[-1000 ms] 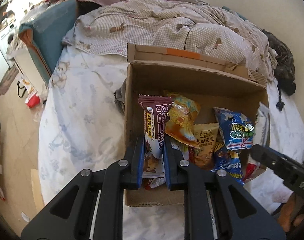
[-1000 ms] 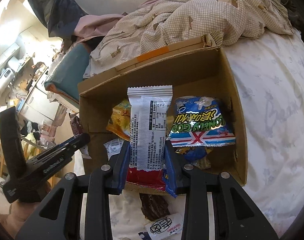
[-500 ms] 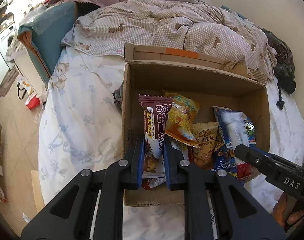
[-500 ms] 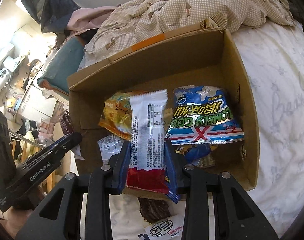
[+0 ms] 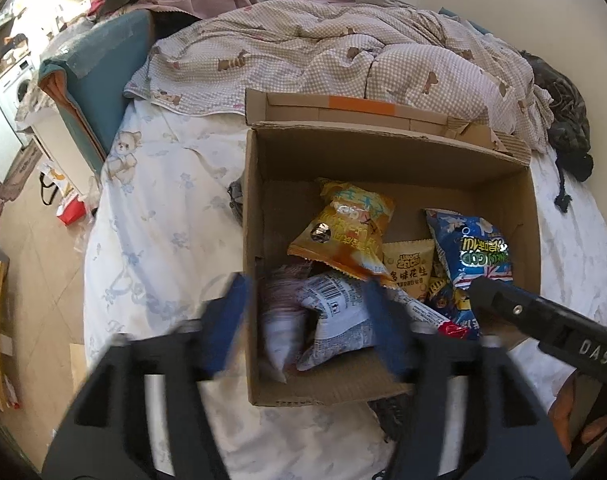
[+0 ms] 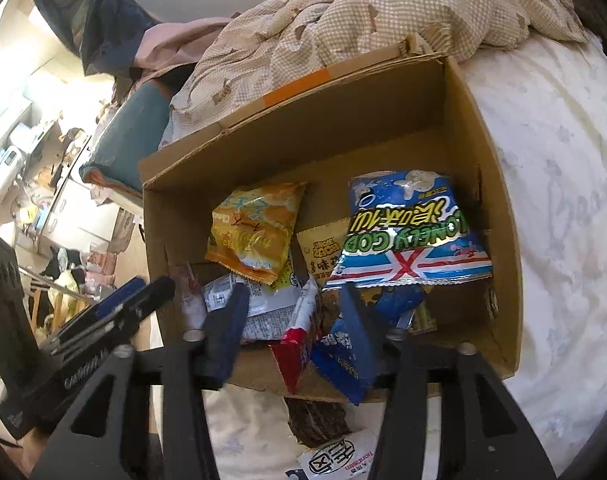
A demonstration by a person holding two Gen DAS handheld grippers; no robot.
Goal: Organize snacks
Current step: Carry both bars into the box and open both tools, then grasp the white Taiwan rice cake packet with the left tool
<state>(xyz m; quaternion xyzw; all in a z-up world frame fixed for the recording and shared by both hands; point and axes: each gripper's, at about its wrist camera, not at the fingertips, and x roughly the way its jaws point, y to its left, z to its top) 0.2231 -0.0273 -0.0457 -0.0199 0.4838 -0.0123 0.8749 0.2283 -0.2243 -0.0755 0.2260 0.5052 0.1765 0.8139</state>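
Note:
An open cardboard box (image 5: 383, 160) stands on the bed and holds several snack bags: an orange bag (image 5: 343, 228), a blue Lonely God bag (image 5: 479, 248) and a yellow peanut pack (image 5: 407, 268). My left gripper (image 5: 307, 320) is open at the box's near left corner; a brown-and-white bar (image 5: 279, 328), blurred, drops between its fingers. My right gripper (image 6: 295, 320) is open over the near edge of the box (image 6: 499, 240); a white-and-red bar (image 6: 299, 332) falls on edge between its fingers, beside a blue packet (image 6: 343, 360).
A checked quilt (image 5: 343, 52) is heaped behind the box. A dark snack pack (image 6: 315, 424) and a white packet (image 6: 339, 456) lie on the sheet in front of the box. The bed's left edge drops to the floor (image 5: 31, 240).
Both grippers have opened and let go of their bars, which now drop into the box's near side. The right gripper has moved closer over the box.

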